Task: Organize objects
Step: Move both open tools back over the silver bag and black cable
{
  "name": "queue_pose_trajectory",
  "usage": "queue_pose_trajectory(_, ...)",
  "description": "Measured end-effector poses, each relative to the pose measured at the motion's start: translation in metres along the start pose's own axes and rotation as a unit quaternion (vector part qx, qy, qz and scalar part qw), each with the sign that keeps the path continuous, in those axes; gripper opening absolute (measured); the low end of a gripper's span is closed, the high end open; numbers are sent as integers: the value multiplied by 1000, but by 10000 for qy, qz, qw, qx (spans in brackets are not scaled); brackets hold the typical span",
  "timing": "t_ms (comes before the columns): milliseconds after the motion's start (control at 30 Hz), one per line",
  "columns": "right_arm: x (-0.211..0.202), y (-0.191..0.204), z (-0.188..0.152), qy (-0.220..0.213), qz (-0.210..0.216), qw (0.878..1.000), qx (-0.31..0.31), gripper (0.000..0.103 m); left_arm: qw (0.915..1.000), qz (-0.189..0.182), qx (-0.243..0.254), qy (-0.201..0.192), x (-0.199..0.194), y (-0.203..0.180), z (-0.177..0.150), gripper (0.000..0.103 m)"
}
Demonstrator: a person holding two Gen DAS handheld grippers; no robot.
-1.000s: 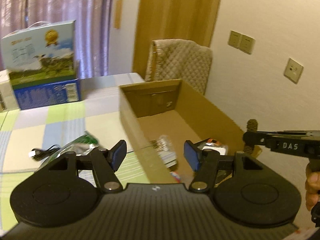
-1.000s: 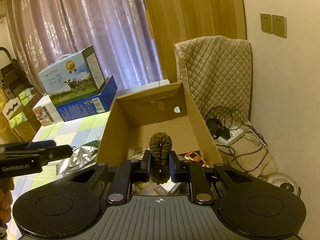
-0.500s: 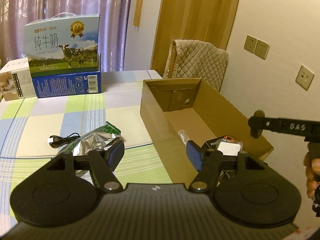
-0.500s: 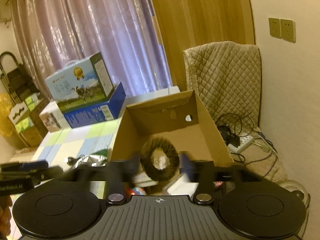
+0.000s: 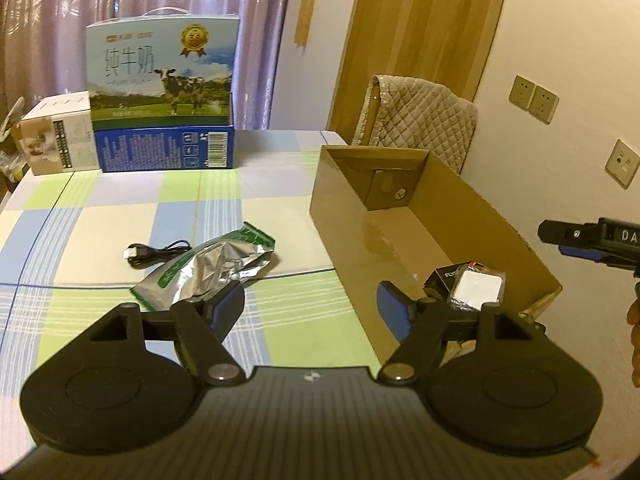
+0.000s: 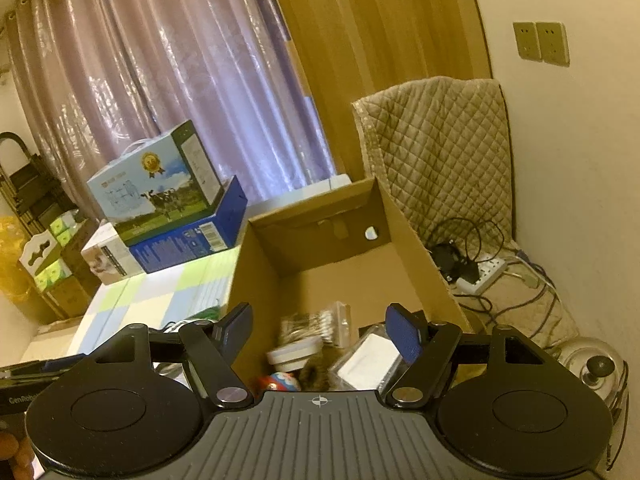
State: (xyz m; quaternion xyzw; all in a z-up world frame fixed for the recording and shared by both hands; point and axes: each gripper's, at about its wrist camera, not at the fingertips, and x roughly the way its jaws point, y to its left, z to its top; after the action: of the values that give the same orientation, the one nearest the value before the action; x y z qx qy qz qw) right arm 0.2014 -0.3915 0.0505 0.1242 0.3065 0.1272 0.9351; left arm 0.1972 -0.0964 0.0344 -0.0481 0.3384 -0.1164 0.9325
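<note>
An open cardboard box (image 5: 344,216) stands at the right end of the checked table. My left gripper (image 5: 312,310) hovers open and empty over the table by the box's near left corner. Just ahead of it lie a crumpled foil pouch (image 5: 208,268) and a black USB cable (image 5: 156,250). My right gripper (image 6: 320,330) is open over the near end of the box (image 6: 256,280), holding nothing. Below it, inside the box, a brown knitted scrunchie (image 6: 314,374) lies among a white-lidded jar (image 6: 294,354), a pack of cotton swabs (image 6: 316,326) and a white packet (image 6: 368,360).
Milk cartons (image 5: 160,80) stacked on a blue box and a small white box (image 5: 56,136) stand at the table's far edge. A quilt-covered chair (image 5: 416,116) is behind the cardboard box. Cables and a power strip (image 6: 480,272) lie on the floor to its right.
My right gripper opened and let go of the brown scrunchie, which now lies in the box. My left gripper drew back and to the left, away from the box.
</note>
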Motion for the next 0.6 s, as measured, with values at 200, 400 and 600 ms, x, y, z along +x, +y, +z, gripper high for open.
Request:
queue_pose_trajectory(200, -10, 22, 0, -33, 144, 9998, -123, 71, 9999, 116, -20, -74, -20, 14, -8, 74)
queue_pose_trajectory(400, -16, 49, -6, -8, 333, 9991, -277, 71, 9992, 342, -170, -104, -37, 42, -19, 75)
queue_pose_trajectory(600, -14, 82, -15, 54, 570, 9976, -386, 71, 9975, 654, -239, -115, -52, 76, -29, 77)
